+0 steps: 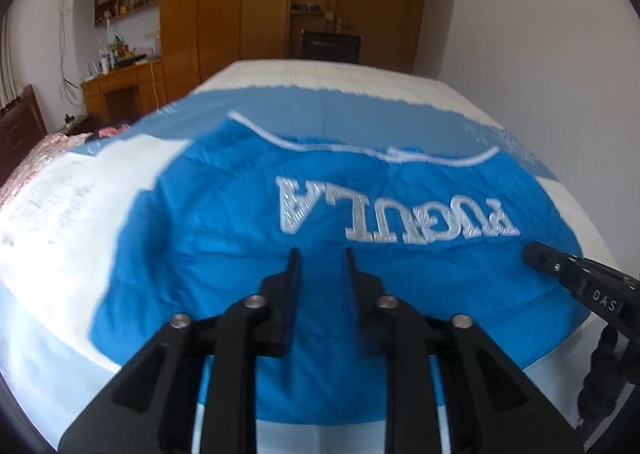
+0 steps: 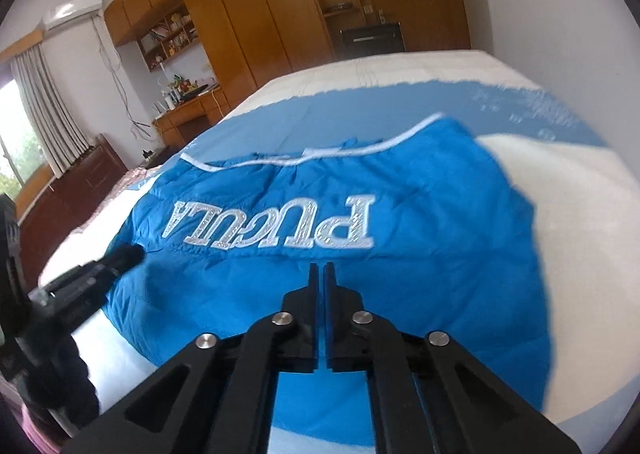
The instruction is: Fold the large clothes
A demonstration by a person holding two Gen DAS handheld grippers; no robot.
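Nearest the lens, the black left gripper (image 1: 320, 251) hangs over the blue garment (image 1: 248, 238); a narrow gap shows between its fingers, blue cloth visible through it, but whether any fabric is pinched at the tips cannot be told. Right gripper (image 2: 321, 265): jaws drawn nearly together with only a sliver between them, also over the garment, and no cloth visibly caught. Each gripper appears in the other's view as a black bar entering from the side, tip touching or just above the cloth, motion-blurred. The garment is bright blue, thin and lightly creased, spread flat on the bed (image 1: 340, 72), reaching from near the near edge toward the middle. White lettering (image 2: 276, 226) across it reads upside down, "PUGULA" as far as legible. A white piped edge (image 1: 360, 152) runs along its far side. The near hem is hidden behind the gripper bodies; the garment's side outlines are smeared by blur, so its full shape is unclear. Under it lies a bedcover (image 2: 560, 194) in white and pale blue bands, with faint print toward the far right corner too blurred to read. Beyond the far edge of the bed stands a wooden wardrobe (image 1: 224, 6).
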